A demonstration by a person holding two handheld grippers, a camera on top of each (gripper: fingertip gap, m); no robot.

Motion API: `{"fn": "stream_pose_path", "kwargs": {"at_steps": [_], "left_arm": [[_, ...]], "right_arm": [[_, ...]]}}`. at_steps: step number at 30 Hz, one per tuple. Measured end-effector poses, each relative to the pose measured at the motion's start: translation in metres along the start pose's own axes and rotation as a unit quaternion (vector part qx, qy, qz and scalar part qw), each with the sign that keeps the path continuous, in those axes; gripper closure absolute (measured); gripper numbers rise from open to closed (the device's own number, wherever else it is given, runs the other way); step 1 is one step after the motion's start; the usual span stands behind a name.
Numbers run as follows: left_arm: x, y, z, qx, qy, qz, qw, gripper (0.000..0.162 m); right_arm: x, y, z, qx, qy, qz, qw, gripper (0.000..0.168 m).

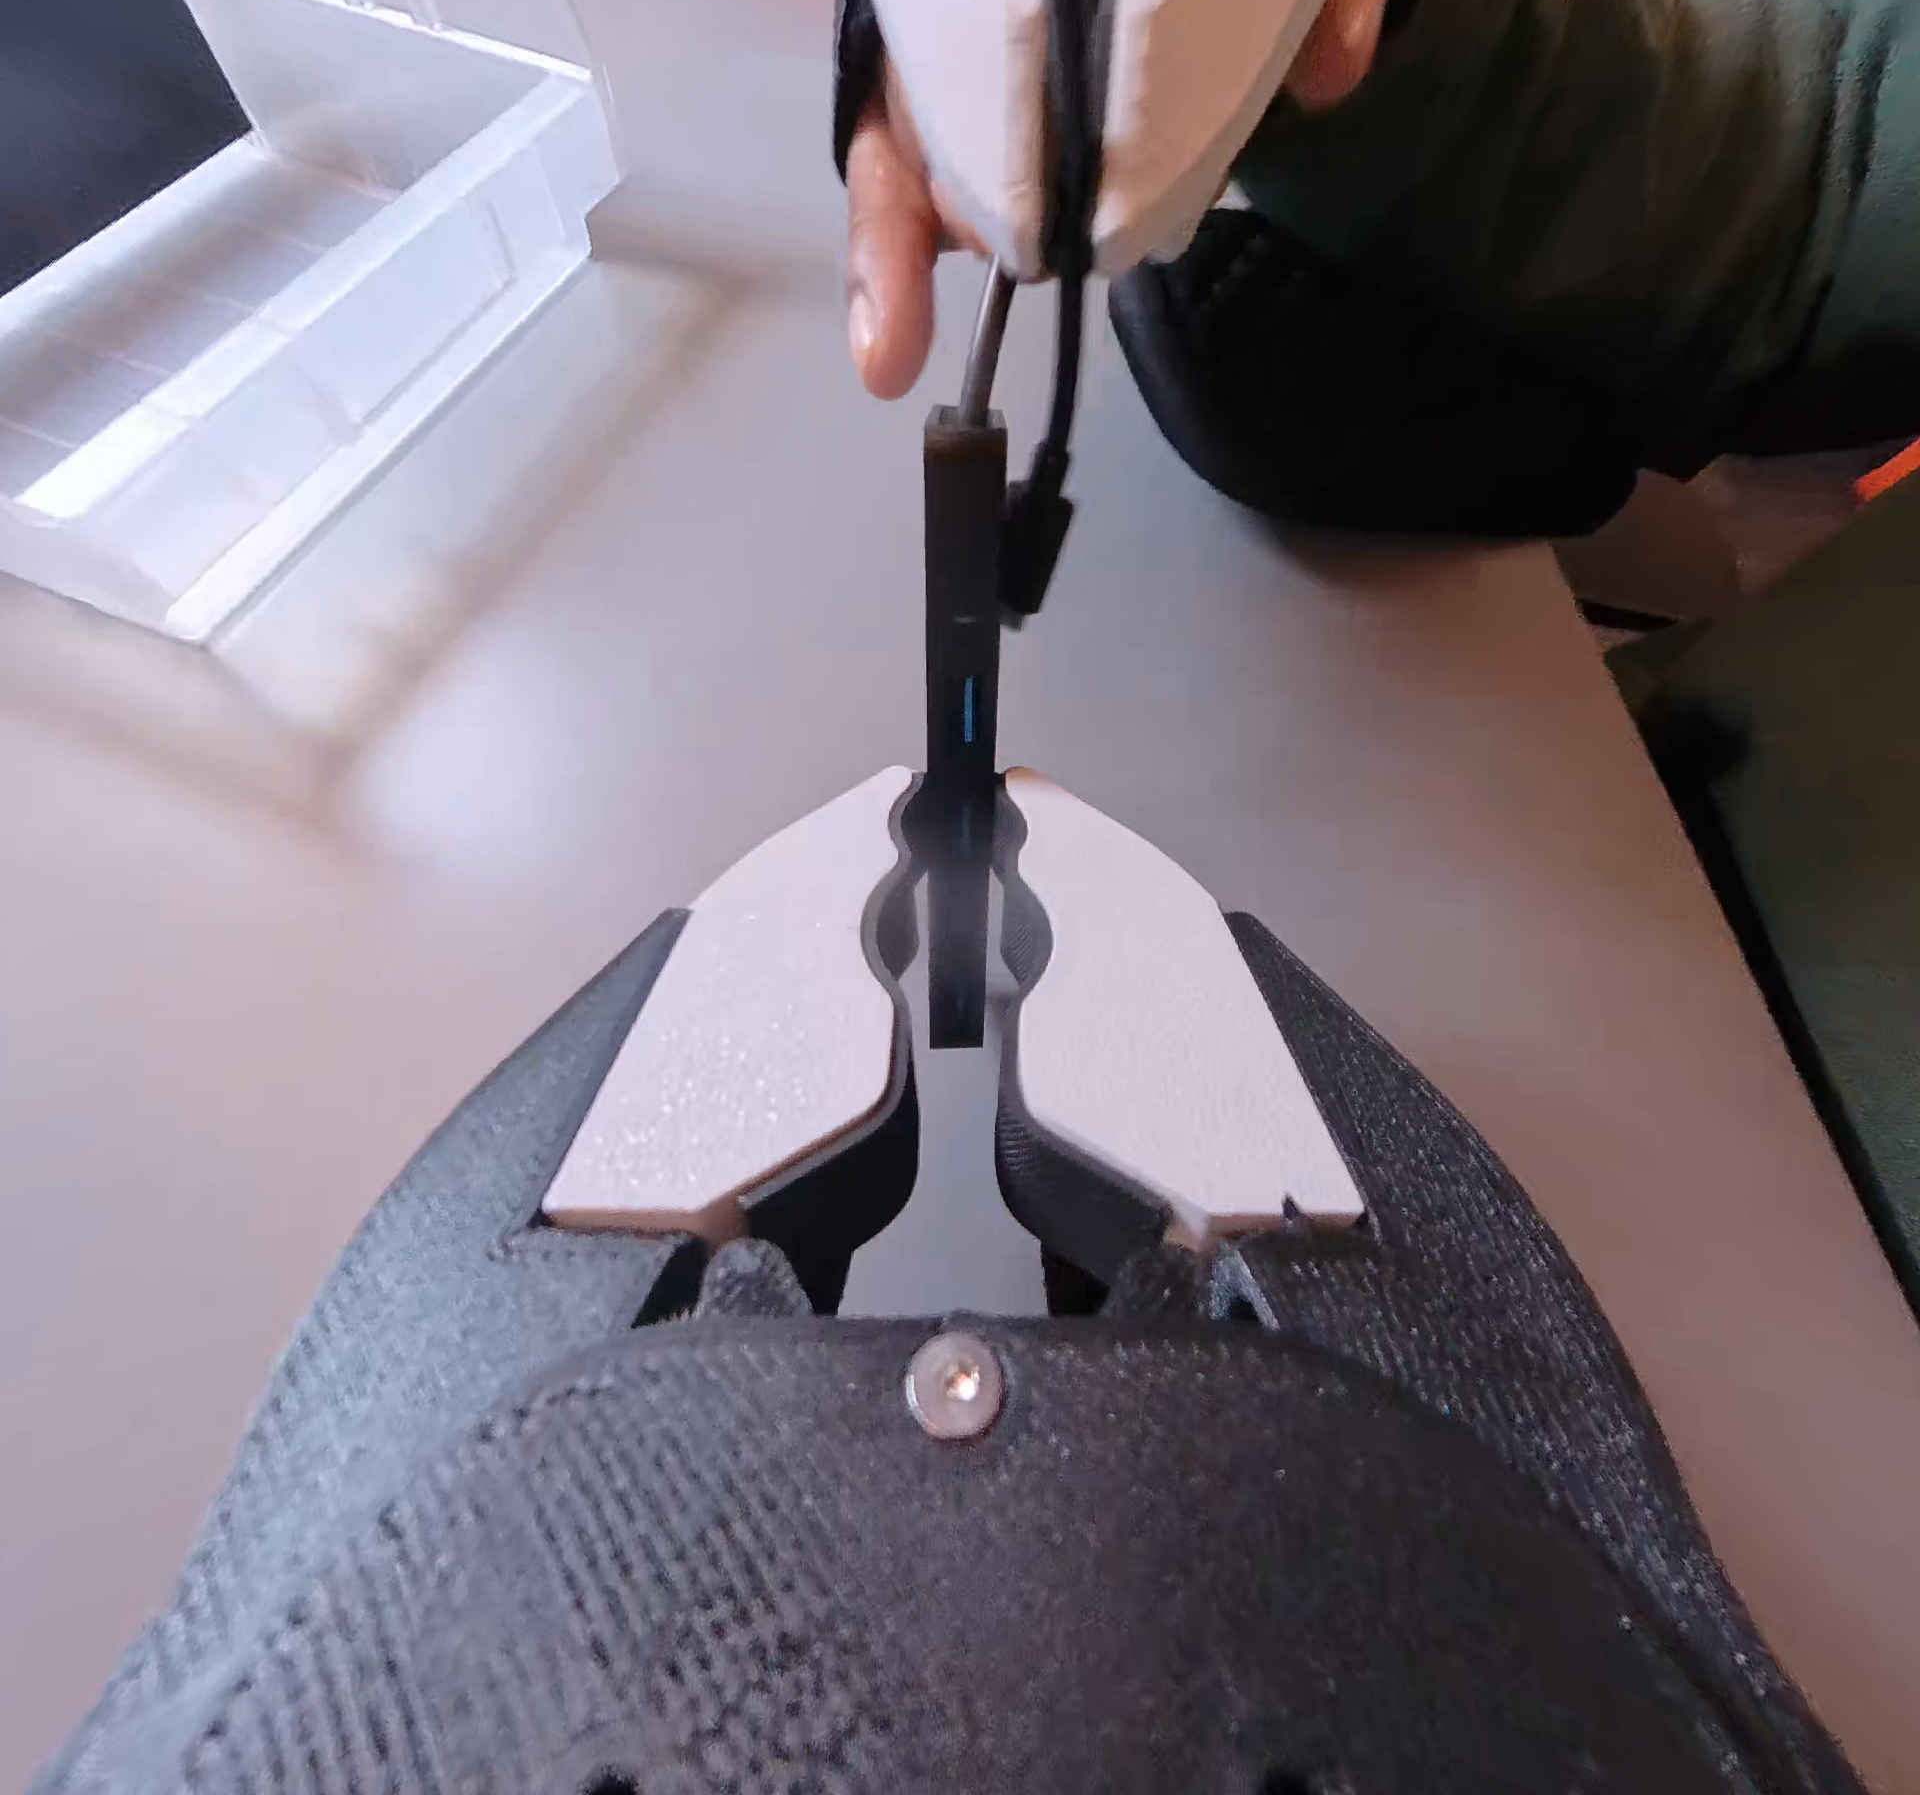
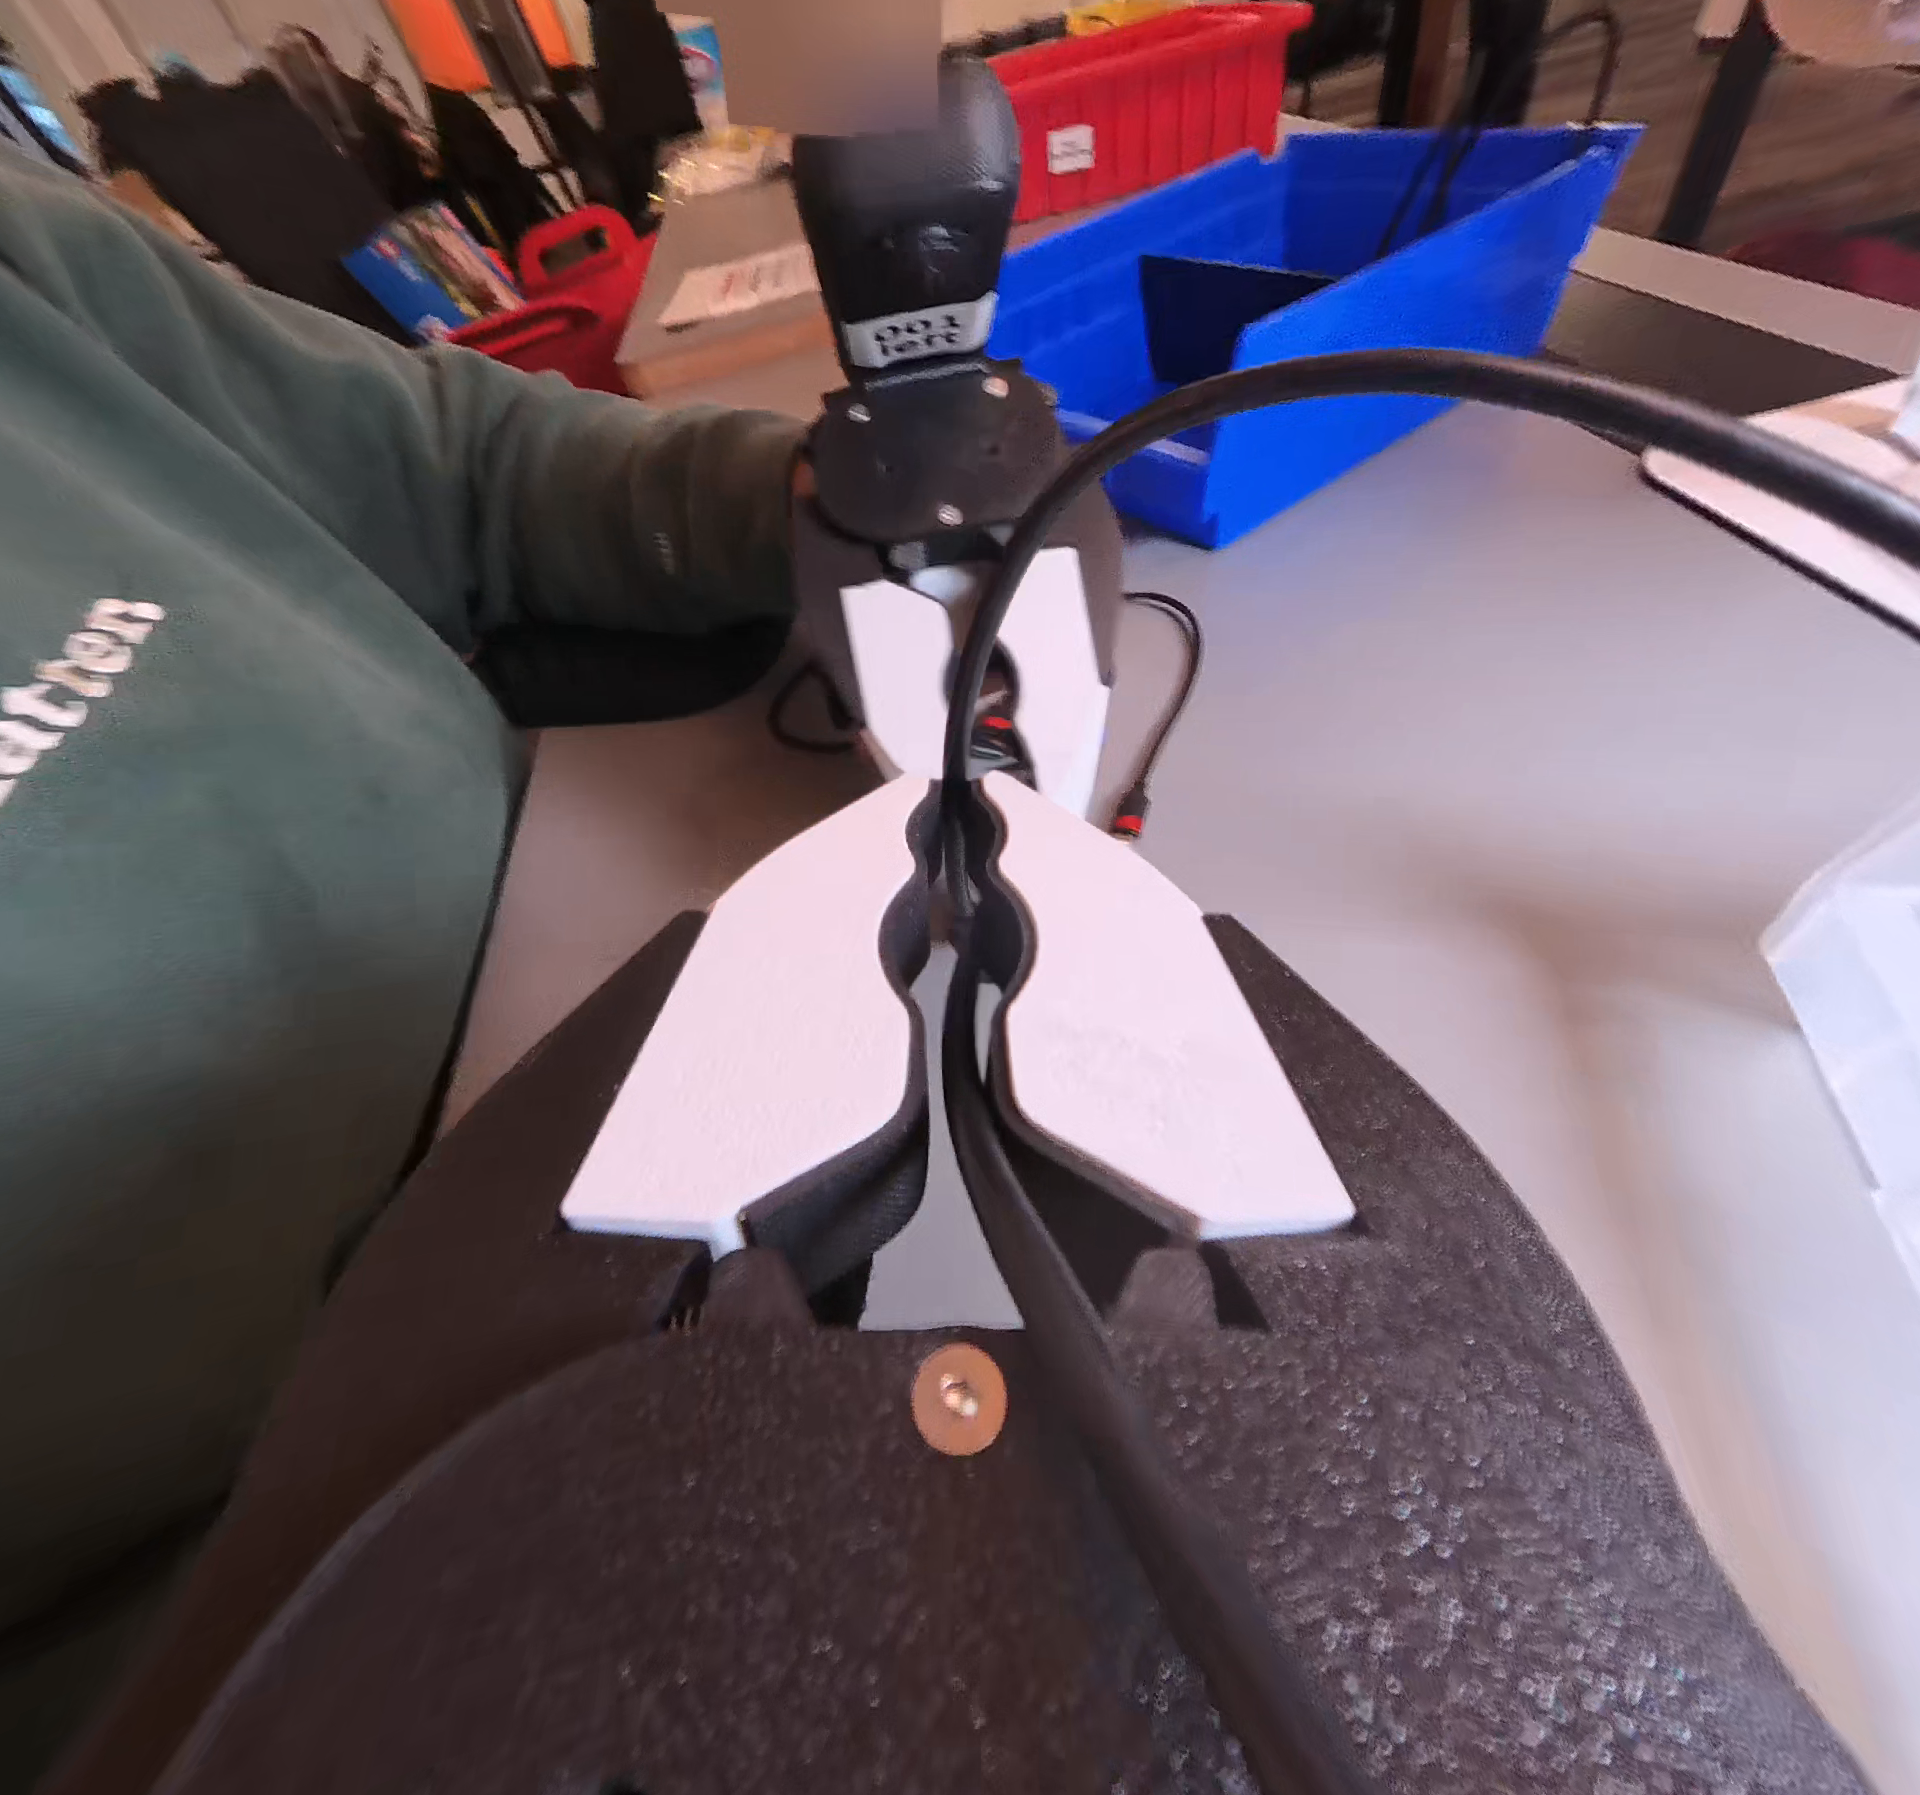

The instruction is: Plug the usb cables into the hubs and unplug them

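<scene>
My left gripper [image 1: 961,789] is shut on a slim black USB hub [image 1: 961,602], held edge-on above the grey table [image 1: 416,914] and pointing away from me. A blue port shows on the hub's edge, and its grey lead [image 1: 987,332] leaves the far end. My right gripper [image 2: 961,795] is shut on a black USB cable [image 2: 1247,384] that loops up and right. In the left wrist view the right gripper [image 1: 1049,259] faces me, and the cable's black plug [image 1: 1036,530] sits against the hub's right side. I cannot tell if it is seated. The left gripper [image 2: 982,758] shows opposite.
A clear plastic bin [image 1: 260,291] stands at the far left. A blue bin [image 2: 1351,311] and a red bin [image 2: 1143,104] stand behind. A thin black cable with a red-tipped plug [image 2: 1132,810] lies on the table. The person's green sleeve [image 1: 1558,187] rests near the table edge. The tips of one gripper are about 8 cm away from the tips of the other.
</scene>
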State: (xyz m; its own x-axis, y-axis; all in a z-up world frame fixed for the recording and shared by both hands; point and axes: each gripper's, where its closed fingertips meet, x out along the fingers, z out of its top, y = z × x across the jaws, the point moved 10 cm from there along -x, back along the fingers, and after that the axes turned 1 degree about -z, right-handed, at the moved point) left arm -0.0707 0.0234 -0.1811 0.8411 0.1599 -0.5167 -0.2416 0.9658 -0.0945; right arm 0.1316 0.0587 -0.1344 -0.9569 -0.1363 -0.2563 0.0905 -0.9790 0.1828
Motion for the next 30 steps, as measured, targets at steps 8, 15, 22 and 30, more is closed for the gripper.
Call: {"fn": "stream_pose_path", "kwargs": {"at_steps": [8, 15, 22, 30], "left_arm": [[-0.003, -0.001, -0.004, -0.018, -0.01, -0.026, 0.999, 0.151], [0.002, -0.011, -0.001, 0.025, 0.02, -0.033, 0.999, 0.151], [-0.028, -0.002, 0.011, 0.015, -0.048, 0.021, 0.999, 0.136], [-0.096, -0.009, -0.004, -0.015, -0.165, 0.169, 0.972, 0.131]], "right_arm": [[0.011, -0.001, -0.011, -0.066, 0.056, -0.076, 0.993, 0.147], [0.031, 0.007, -0.024, -0.1, 0.124, -0.022, 0.987, 0.142], [0.021, 0.006, -0.004, -0.102, 0.091, -0.022, 0.99, 0.153], [-0.046, -0.031, 0.08, -0.189, 0.177, -0.207, 0.943, 0.153]]}}
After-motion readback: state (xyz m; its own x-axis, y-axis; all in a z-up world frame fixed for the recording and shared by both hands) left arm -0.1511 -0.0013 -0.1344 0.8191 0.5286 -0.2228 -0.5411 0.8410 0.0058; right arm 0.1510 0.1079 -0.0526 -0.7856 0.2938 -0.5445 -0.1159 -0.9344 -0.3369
